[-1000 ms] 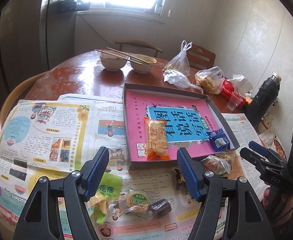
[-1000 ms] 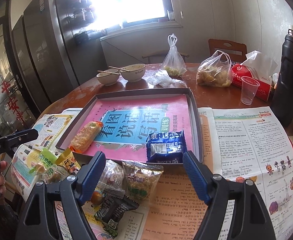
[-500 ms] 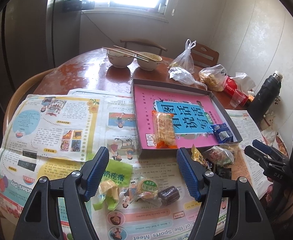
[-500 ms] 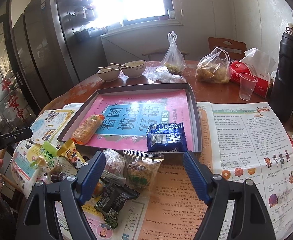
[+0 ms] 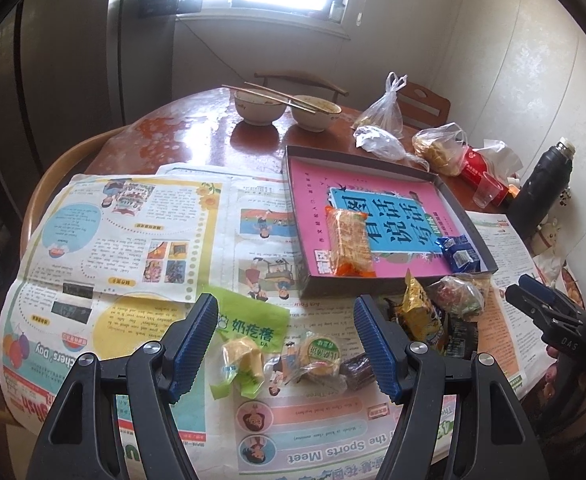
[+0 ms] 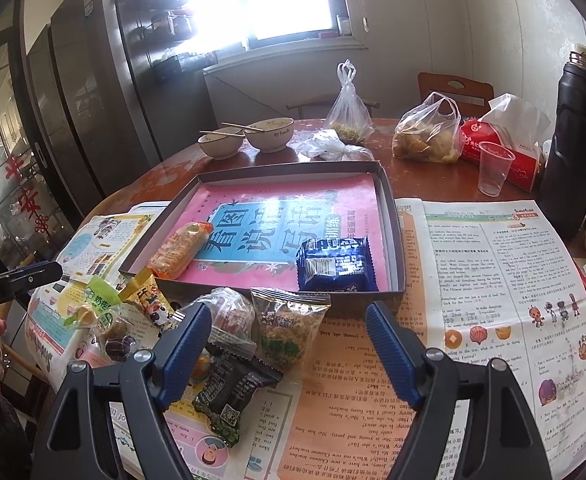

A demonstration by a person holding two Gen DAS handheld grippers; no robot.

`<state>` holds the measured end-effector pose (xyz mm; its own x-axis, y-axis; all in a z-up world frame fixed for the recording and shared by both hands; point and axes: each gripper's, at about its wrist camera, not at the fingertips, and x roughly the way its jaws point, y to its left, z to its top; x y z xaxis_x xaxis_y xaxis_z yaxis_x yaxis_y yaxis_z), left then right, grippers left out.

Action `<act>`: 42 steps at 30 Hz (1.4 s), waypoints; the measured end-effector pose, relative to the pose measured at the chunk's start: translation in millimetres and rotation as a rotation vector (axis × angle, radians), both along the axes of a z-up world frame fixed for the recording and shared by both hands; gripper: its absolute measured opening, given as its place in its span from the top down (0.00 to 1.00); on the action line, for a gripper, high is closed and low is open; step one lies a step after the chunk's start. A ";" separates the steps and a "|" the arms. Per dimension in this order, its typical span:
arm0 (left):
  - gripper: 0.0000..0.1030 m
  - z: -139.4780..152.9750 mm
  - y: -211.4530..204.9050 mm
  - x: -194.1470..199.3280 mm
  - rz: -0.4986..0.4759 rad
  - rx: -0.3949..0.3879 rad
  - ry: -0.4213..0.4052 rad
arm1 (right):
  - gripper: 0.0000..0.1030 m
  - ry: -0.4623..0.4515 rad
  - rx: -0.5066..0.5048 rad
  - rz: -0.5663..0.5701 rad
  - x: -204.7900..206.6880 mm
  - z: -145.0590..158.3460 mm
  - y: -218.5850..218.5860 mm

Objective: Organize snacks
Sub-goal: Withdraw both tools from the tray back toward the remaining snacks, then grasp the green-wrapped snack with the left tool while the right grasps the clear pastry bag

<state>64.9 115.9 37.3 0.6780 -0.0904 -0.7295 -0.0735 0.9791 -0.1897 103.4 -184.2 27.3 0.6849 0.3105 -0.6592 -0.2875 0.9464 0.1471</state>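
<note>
Glossy wood, matt paper

The table is shiny lacquered wood; newspaper matt; snack wrappers crinkly glossy plastic (tray looks like dull cardboard).

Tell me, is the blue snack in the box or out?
In. The blue snack lies flat inside the box, at its near right corner, on the pink lining.

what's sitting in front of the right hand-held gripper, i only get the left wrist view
Observer: A green packet lies on the newspaper, just outside the tray's near wall.
Operator: is that one holding anything
Observer: No, the right hand-held gripper has its jaws open with nothing pinched.
Operator: anything closer to me
Observer: A black packet with a QR code lies by its left finger.
</note>
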 end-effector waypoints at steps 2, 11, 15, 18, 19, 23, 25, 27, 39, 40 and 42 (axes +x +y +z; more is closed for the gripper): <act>0.30 -3.4 0.5 -0.9 0.003 0.002 0.011 | 0.23 0.009 0.000 0.001 -0.3 -2.0 -0.1; 0.30 -18.5 4.5 -4.7 0.014 0.026 0.058 | 0.23 0.034 -0.015 0.003 -6.2 -11.8 -2.6; 0.30 -22.0 6.7 -5.4 0.020 0.028 0.068 | 0.23 0.034 -0.018 0.023 -10.7 -14.2 0.9; 0.30 -26.4 6.1 -6.5 0.013 0.036 0.083 | 0.23 0.030 -0.028 0.044 -13.4 -14.9 7.3; 0.30 -28.5 5.9 -7.2 0.012 0.039 0.088 | 0.23 0.028 -0.034 0.053 -14.5 -15.2 9.9; 0.30 -35.5 7.1 -9.8 0.011 0.052 0.106 | 0.23 0.025 -0.044 0.068 -15.4 -16.5 17.3; 0.30 -38.3 8.5 -11.4 0.014 0.057 0.115 | 0.23 0.024 -0.051 0.075 -16.1 -17.5 20.5; 0.30 -40.6 9.8 -12.3 0.015 0.057 0.120 | 0.23 0.020 -0.057 0.086 -17.2 -18.2 24.7; 0.30 -54.3 13.6 -6.0 0.040 0.072 0.157 | 0.24 -0.017 -0.148 0.144 -10.3 -26.9 50.5; 0.30 -55.4 14.4 -5.0 0.045 0.073 0.160 | 0.27 -0.032 -0.172 0.150 -8.8 -28.3 53.5; 0.30 -57.1 14.9 -3.5 0.046 0.070 0.163 | 0.31 -0.049 -0.225 0.148 -6.8 -31.0 58.2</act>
